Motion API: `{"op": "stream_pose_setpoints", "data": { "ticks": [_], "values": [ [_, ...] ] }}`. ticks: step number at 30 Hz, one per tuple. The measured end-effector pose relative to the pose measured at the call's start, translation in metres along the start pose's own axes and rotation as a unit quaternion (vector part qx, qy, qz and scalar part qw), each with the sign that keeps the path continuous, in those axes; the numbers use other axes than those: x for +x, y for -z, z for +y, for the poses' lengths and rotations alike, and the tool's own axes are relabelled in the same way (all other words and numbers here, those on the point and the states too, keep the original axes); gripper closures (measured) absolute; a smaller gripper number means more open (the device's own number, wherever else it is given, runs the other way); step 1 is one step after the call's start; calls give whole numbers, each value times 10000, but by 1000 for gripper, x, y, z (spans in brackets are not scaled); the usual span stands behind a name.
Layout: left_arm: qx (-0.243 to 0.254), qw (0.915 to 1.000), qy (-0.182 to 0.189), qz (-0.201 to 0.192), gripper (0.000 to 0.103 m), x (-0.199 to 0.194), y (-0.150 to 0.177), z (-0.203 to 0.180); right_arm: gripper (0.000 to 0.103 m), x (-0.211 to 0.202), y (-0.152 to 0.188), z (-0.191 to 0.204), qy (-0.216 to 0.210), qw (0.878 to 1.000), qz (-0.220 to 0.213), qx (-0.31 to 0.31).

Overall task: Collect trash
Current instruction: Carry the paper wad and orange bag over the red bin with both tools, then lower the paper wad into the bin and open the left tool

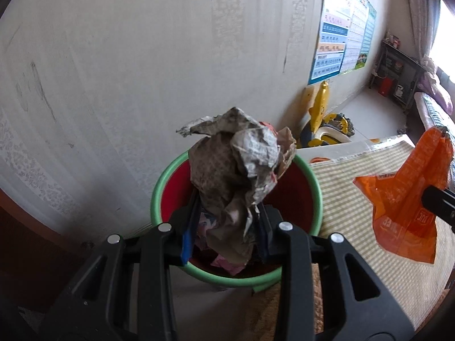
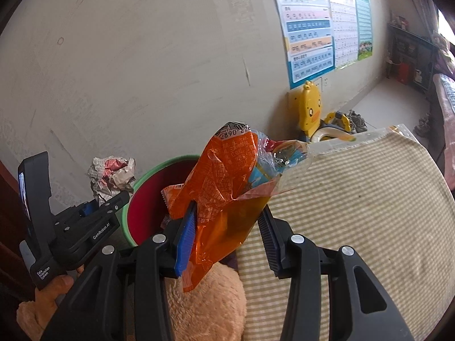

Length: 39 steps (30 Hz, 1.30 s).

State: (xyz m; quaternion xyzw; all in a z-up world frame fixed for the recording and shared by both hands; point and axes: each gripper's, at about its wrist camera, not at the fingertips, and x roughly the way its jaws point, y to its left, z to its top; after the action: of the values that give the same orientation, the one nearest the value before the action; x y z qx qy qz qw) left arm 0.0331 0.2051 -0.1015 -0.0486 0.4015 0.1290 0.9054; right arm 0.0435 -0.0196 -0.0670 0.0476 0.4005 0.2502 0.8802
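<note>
We take the red bin (image 1: 301, 199) with the green rim as our landmark. Nearest to us, the left gripper (image 1: 227, 224) has its fingers (image 1: 188, 241) pinched on a wad of crumpled newspaper (image 1: 241, 164), with only a narrow gap between them filled by the paper. The wad sits directly above the bin's mouth, and pink and pale scraps (image 1: 227, 265) lie inside the bin below it.

The right gripper (image 2: 227, 236) has its fingers (image 2: 186, 244) closed partway on an orange plastic wrapper (image 2: 219, 187), which bulges up between them; a clear, colourfully printed wrapper (image 2: 273, 159) is bunched with it. In the right wrist view this bundle hangs just right of the bin (image 2: 142, 216) and overlaps its rim, above a striped mat (image 2: 355, 199) that lies beside the bin. Below the wrapper we see something orange and furry (image 2: 204, 298), touching the mat's near edge. In the same view the left gripper (image 2: 113, 199) reaches in from the left, with a hand (image 2: 54, 287) around its handle.

Behind the bin stands a pale patterned wall (image 1: 113, 71). Farther right of the bin along that wall sits a yellow duck-shaped toy (image 2: 311, 108), with wall charts (image 2: 318, 22) hung above it. Farthest off is a dark shelf (image 1: 398, 71).
</note>
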Motion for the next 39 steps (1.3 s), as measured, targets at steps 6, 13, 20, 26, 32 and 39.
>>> {"op": "stream_pose_setpoints", "data": {
  "ticks": [6,13,20,26,32,39],
  "values": [
    [-107,9999,-90,79,70,11,-2,11,62,15,-12,9,-80,9999,29,-127],
    [-172,9996,-156,181,70,24,-2,16,62,31,-17,20,-149,9995,104,-266],
    [-205,9992,-134,302,70,36,-1,17,62,43,-19,24,-148,9992,168,-327],
    [-175,9991,-160,351,70,42,-2,17,62,48,-18,26,-206,9989,226,-350],
    [-199,9989,-161,389,69,47,-1,18,62,54,-18,30,-217,9984,277,-437],
    [-225,9986,-153,449,69,56,-2,19,62,60,-20,34,-175,9980,307,-533]
  ]
}}
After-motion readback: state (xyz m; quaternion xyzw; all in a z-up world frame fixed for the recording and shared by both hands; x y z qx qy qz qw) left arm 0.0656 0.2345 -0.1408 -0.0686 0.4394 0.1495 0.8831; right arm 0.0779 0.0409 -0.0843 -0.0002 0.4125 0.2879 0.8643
